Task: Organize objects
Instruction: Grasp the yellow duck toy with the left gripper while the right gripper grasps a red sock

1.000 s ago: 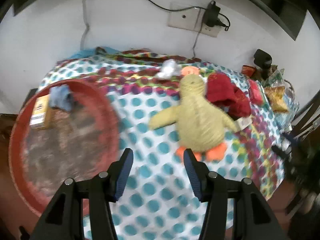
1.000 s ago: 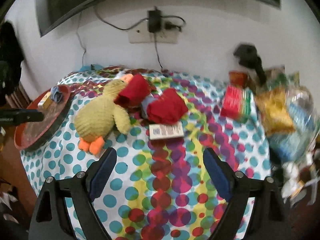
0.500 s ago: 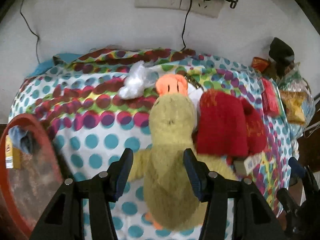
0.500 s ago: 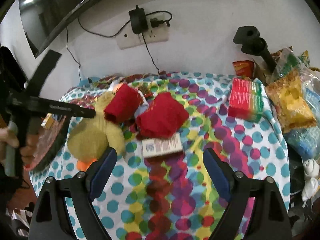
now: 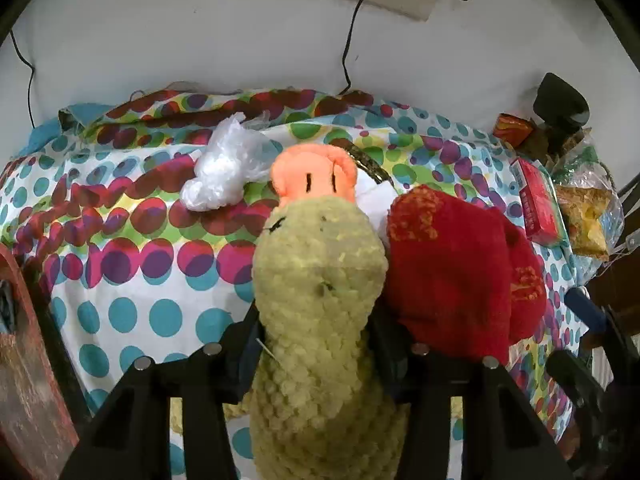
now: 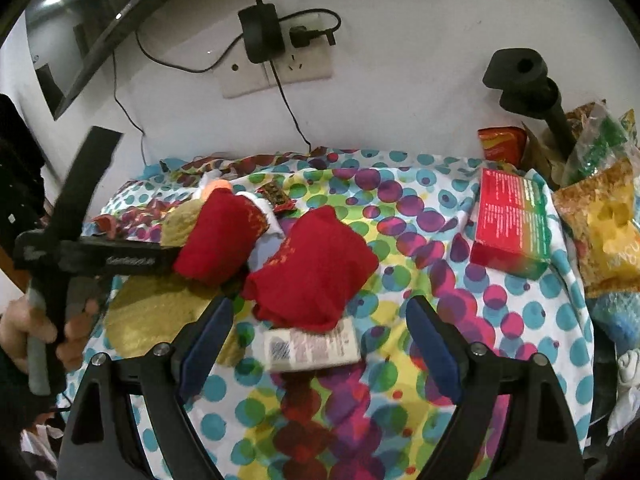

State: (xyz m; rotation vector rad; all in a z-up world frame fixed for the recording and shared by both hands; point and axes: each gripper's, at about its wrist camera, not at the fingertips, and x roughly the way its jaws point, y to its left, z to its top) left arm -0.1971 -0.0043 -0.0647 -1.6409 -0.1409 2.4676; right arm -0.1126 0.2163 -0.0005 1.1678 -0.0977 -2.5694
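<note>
A yellow plush duck (image 5: pixel 316 296) with an orange beak lies on the polka-dot cloth. My left gripper (image 5: pixel 316 320) has its jaws on both sides of the duck's neck; whether they press it is hidden. A red sock (image 5: pixel 452 272) lies against the duck's right side. In the right wrist view the duck (image 6: pixel 160 304) sits left, under the left gripper tool (image 6: pixel 100 256). My right gripper (image 6: pixel 320 332) is open, jaws either side of a second red sock (image 6: pixel 316 268) and a small white box (image 6: pixel 312 346).
A crumpled clear plastic bag (image 5: pixel 228 168) lies beyond the duck. A red tray rim (image 5: pixel 24 360) is at far left. A red and green box (image 6: pixel 510 220) and snack packets (image 6: pixel 604 216) sit at right. Wall sockets with cables are behind.
My left gripper has moved forward over the duck, from near its feet to around its neck. My right gripper has moved closer to the red sock and white box.
</note>
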